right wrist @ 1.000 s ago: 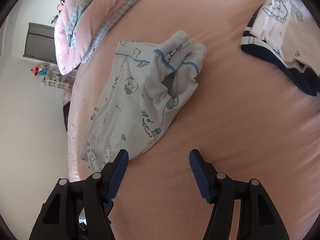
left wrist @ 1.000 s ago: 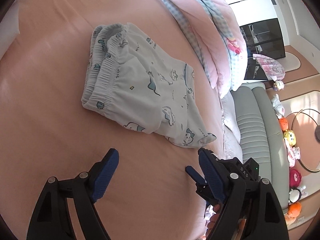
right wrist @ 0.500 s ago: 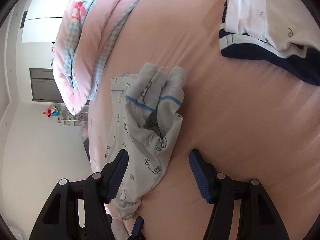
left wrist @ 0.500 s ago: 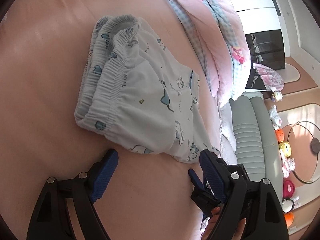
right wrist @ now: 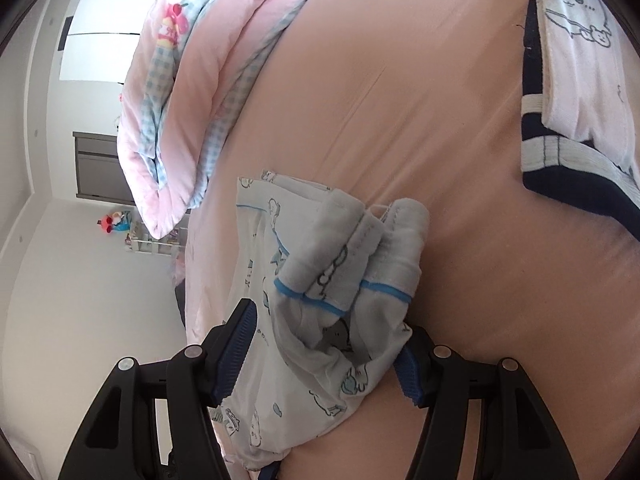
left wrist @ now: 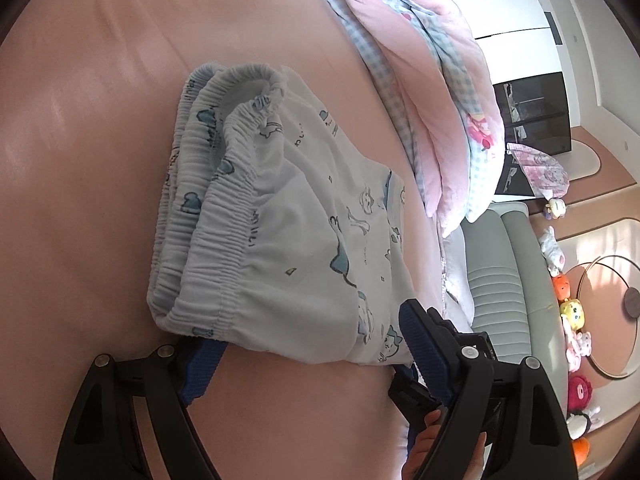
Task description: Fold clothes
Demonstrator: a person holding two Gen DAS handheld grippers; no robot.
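Folded pale blue printed pants point(left wrist: 288, 216) lie on the pink bed sheet point(left wrist: 100, 160). Their elastic waistband point(left wrist: 208, 208) faces left in the left wrist view. My left gripper point(left wrist: 310, 356) stands open at the pants' near edge, with its left finger point(left wrist: 200, 368) tucked partly under the cloth and its right finger point(left wrist: 420, 344) beside the hem corner. In the right wrist view the pants point(right wrist: 320, 280) show their blue-trimmed cuffs point(right wrist: 352, 240). My right gripper point(right wrist: 324, 360) is open, one finger on each side of the cloth. The pads do not press on it.
A rolled pink quilt with blue check point(left wrist: 424, 92) lies along the far side of the bed. A folded white and navy garment point(right wrist: 576, 112) sits at the right. Past the bed edge stand a grey sofa point(left wrist: 504, 280) and plush toys point(left wrist: 572, 312). A hand point(left wrist: 432, 436) shows low down.
Both grippers have come forward and down to the pants. The cloth that lay ahead of the fingertips now sits between them. The right wrist view has rolled.
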